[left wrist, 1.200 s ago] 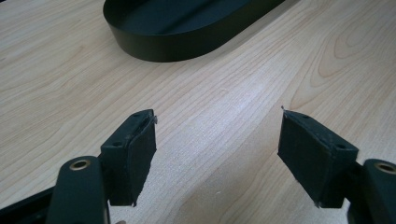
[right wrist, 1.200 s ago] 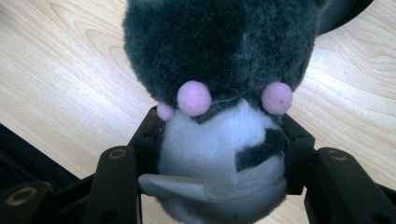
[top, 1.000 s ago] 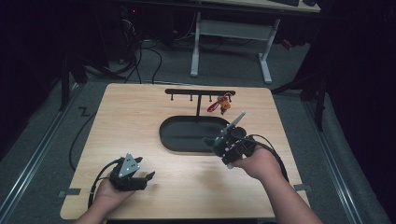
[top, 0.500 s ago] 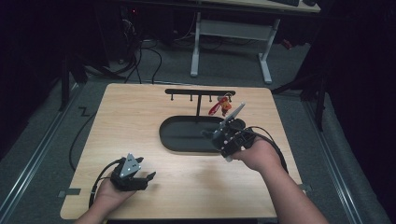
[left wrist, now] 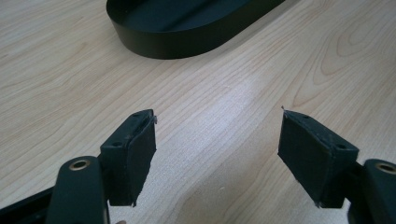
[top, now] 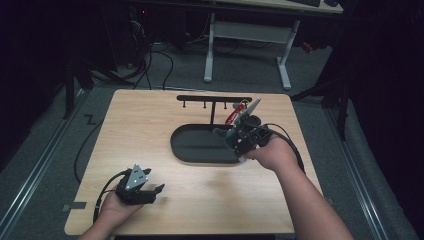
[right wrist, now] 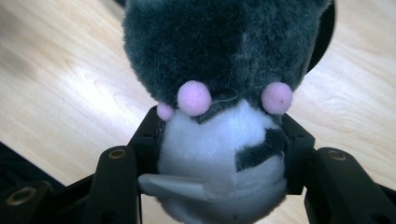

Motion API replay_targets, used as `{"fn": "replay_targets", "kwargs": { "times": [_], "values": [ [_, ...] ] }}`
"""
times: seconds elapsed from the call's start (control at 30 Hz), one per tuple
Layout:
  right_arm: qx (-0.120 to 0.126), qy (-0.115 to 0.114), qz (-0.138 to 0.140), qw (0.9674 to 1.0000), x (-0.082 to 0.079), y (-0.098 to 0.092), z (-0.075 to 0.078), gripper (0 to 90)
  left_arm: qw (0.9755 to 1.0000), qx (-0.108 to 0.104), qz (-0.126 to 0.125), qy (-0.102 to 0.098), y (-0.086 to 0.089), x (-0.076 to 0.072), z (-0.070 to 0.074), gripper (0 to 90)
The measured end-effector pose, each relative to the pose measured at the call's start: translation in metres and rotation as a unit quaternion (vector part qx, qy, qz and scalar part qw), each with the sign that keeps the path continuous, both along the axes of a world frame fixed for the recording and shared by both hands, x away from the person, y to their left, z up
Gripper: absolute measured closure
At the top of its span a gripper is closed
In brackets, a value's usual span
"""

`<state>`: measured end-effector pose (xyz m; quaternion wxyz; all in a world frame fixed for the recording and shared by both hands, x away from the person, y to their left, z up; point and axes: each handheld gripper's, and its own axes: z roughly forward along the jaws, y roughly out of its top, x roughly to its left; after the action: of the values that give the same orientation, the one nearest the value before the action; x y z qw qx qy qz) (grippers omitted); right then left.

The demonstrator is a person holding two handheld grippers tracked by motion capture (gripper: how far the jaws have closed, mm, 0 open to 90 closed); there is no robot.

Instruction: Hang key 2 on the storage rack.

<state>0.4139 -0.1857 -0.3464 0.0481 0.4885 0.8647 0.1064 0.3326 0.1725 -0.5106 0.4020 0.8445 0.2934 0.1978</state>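
Jaws of my right gripper (top: 239,134) pinch a grey-and-white plush toy (right wrist: 219,93) over the right end of the black oval tray (top: 187,150). I should keep the squeeze steady and move slowly. Left gripper (top: 145,192), jaws spread and empty, rests low near the table's (top: 150,115) near-left edge.

There were two handheld grippers on the scene: the left gripper (top: 159,189) and the right gripper (top: 220,134). One grey-and-white plush toy (right wrist: 219,93) was there, bearing three pink pom-poms (right wrist: 193,98). One black oval tray (top: 192,155) lay on one wooden table (top: 150,125). One black hook rack (top: 214,98) stood behind the tray, and one red tag (top: 233,114) hung by it. Two forearms entered from below.
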Motion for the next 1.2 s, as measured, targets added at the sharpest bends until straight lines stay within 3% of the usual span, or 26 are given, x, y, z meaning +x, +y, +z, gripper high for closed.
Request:
{"fn": "replay_targets", "kwargs": {
  "times": [0.17,0.43,0.67,0.73,0.8,0.87,1.07,1.2],
  "values": [
    [0.004,-0.019,-0.013,0.9997,0.012,0.002,0.013,47.5,1.0000,-0.001,-0.002,0.002,-0.001,0.001,-0.001,28.1],
    [0.001,-0.032,-0.032,0.9990,0.032,0.004,0.025,47.5,1.0000,0.003,-0.006,0.001,-0.001,0.002,-0.001,28.0],
    [-0.004,-0.051,-0.060,0.9969,0.043,-0.002,0.032,47.5,1.0000,0.001,-0.006,0.001,-0.001,0.002,-0.001,28.1],
    [-0.013,-0.070,-0.069,0.9951,0.045,-0.001,0.032,47.5,1.0000,0.000,-0.007,0.002,-0.002,0.002,-0.001,28.1],
    [-0.021,-0.068,-0.073,0.9948,0.046,0.000,0.029,47.6,1.0000,0.000,-0.007,0.002,-0.002,0.002,-0.001,28.1],
    [-0.028,-0.056,-0.059,0.9963,0.047,0.003,0.022,47.5,1.0000,0.000,-0.007,0.002,-0.002,0.002,-0.001,28.2],
    [-0.029,-0.028,-0.051,0.9979,0.049,0.009,-0.003,47.4,1.0000,0.001,-0.008,0.003,-0.002,0.001,-0.001,28.3],
    [-0.023,-0.023,-0.054,0.9980,0.053,0.009,-0.019,47.1,1.0000,0.002,-0.008,0.004,-0.002,0.002,-0.002,28.3]
  ]
}}
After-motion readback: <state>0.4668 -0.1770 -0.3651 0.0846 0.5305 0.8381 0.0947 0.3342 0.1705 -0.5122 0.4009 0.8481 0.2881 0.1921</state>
